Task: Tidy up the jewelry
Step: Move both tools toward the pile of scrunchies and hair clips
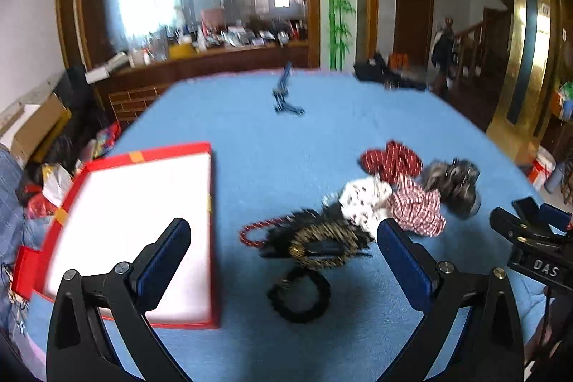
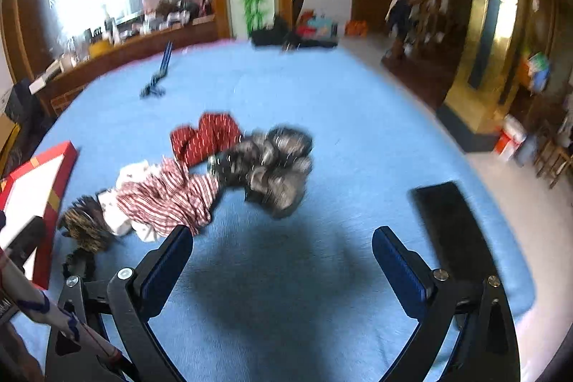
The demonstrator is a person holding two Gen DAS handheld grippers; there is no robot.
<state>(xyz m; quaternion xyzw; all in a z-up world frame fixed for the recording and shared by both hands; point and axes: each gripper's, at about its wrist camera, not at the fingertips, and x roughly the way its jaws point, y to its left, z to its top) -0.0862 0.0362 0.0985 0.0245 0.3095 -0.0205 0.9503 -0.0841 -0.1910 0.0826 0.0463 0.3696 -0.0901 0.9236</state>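
A red box with a white inside (image 1: 136, 224) lies on the blue table cloth (image 1: 286, 138) at the left; its corner shows in the right wrist view (image 2: 46, 174). A pile of hair ties and scrunchies lies to its right: a black ring (image 1: 300, 296), a gold-black one (image 1: 324, 247), a thin red one (image 1: 256, 231), a red-white striped one (image 1: 417, 208) (image 2: 172, 199), a dark red one (image 1: 390, 160) (image 2: 204, 136) and a grey one (image 1: 453, 183) (image 2: 275, 163). My left gripper (image 1: 284, 246) is open above the black and gold rings. My right gripper (image 2: 283, 256) is open over bare cloth, near the pile.
A blue clip-like object (image 1: 284, 93) (image 2: 157, 77) lies far back on the table. A black flat object (image 2: 447, 213) lies at the right. A cluttered wooden counter (image 1: 200, 59) and floor items surround the table. The right gripper's body shows in the left wrist view (image 1: 533, 238).
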